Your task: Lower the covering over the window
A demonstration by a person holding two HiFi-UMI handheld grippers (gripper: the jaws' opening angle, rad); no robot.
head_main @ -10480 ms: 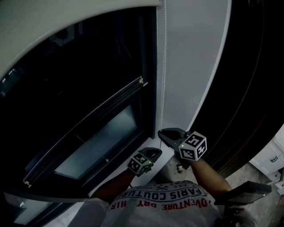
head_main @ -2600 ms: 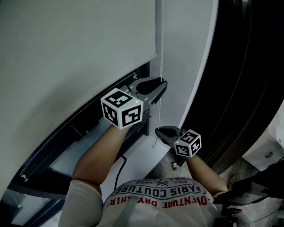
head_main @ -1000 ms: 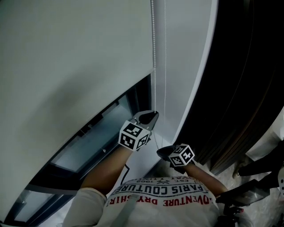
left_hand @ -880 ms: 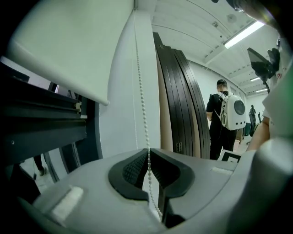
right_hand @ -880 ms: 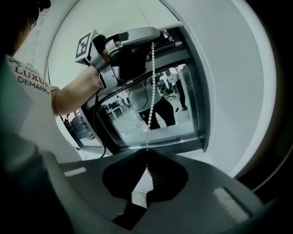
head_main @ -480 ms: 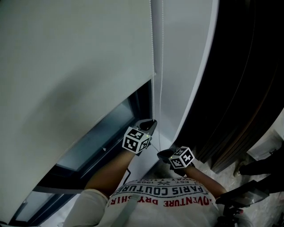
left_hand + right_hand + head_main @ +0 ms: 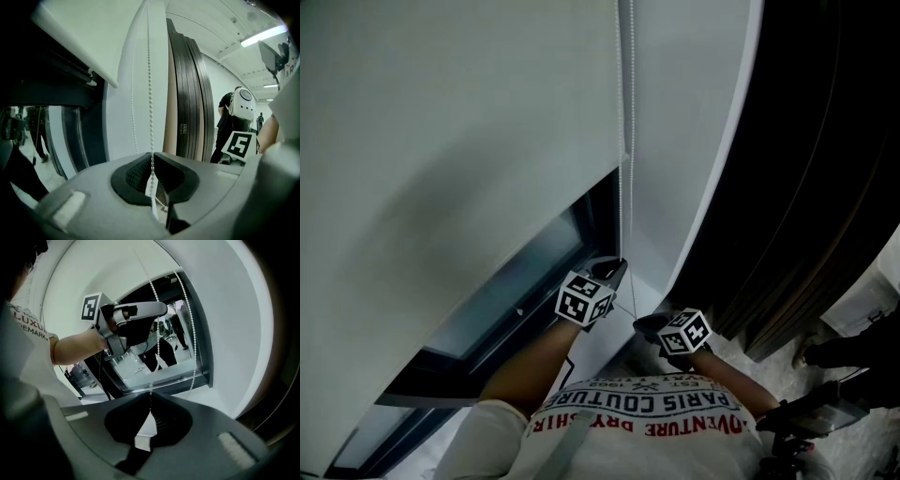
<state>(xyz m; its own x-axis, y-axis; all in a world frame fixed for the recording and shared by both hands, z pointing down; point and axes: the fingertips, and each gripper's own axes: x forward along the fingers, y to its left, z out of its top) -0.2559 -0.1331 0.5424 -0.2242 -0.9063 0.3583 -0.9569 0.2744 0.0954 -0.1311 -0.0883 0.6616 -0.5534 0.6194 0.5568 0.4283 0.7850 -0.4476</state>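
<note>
Left gripper (image 7: 617, 267) lower, fingers (image 7: 133, 174) easing open on bead chain (image 7: 624, 141), right gripper (image 7: 643, 323) pinching it

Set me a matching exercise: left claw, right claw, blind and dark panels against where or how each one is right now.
1 left claw
2 right claw
3 blind
4 dark panels

A right of the white wall
B shut on the chain, higher up
C shut on the chain, lower down
D covers most of the window, glass bare at the bottom

Pairs: 1-B, 2-C, 3-D, 4-A.
The left claw's jaws have just been opening a little, with the chain between them.
</note>
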